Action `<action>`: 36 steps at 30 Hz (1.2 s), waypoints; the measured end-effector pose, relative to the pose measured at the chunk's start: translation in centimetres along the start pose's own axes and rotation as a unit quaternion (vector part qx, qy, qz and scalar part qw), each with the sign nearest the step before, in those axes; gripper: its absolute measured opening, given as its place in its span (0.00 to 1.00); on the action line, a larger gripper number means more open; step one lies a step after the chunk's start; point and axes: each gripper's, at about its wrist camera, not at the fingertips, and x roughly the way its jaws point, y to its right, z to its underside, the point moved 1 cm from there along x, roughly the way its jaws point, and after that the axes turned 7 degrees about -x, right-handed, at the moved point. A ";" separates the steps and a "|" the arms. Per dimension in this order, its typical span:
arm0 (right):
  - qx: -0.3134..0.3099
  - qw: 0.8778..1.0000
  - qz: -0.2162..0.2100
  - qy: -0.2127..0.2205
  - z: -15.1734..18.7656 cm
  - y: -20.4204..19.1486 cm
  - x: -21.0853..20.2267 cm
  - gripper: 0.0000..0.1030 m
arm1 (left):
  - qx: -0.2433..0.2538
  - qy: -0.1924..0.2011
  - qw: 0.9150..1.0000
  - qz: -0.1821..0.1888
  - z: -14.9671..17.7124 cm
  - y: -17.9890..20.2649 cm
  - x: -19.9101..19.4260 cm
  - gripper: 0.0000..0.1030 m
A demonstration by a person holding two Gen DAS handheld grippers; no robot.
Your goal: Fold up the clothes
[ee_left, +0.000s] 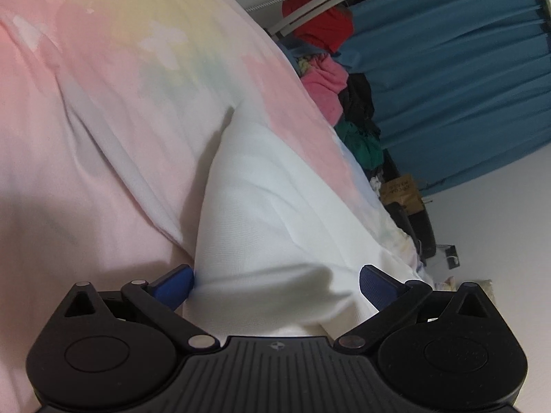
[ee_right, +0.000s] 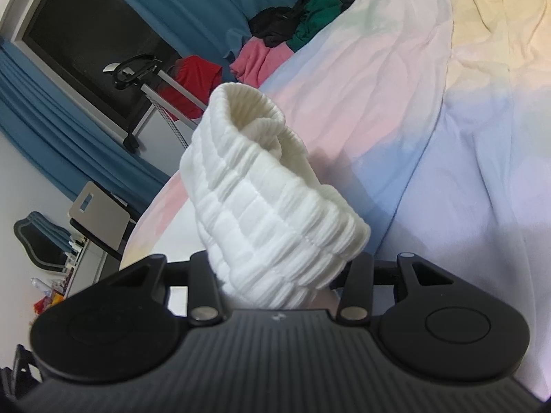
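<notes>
Fingers of our right gripper [ee_right: 280,275] clamp a white ribbed knit garment [ee_right: 265,203] above the pastel bedsheet [ee_right: 465,120], while our left gripper [ee_left: 275,284] holds its blue pads [ee_left: 174,284] apart around a sheet fold.

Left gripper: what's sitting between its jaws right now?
In the left wrist view, a raised fold of the pastel bedsheet bulges up between the open jaws of the left gripper; no garment there.
</notes>
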 end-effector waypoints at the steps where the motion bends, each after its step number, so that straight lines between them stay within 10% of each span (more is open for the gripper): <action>1: -0.005 1.000 0.001 0.001 0.1 -0.1 0.0 0.45 | 0.002 0.001 1.000 -0.013 -0.1 -0.2 0.6 1.00; 9: -0.018 1.000 0.004 0.003 0.2 -0.3 0.0 0.45 | -0.004 -0.051 0.998 -0.026 1.0 -1.4 3.7 0.92; 20: -0.069 0.995 -0.009 0.067 -1.7 -4.5 -4.1 0.41 | 0.073 0.000 0.997 0.020 1.1 3.3 0.4 0.44; 28: -0.038 0.991 0.001 0.131 -10.4 -0.2 -8.5 0.41 | 0.157 0.017 0.985 0.074 2.9 16.0 3.0 0.42; 36: -0.003 0.980 0.053 0.191 -21.5 7.7 -11.2 0.41 | 0.218 -0.017 0.970 0.111 7.3 30.4 18.4 0.42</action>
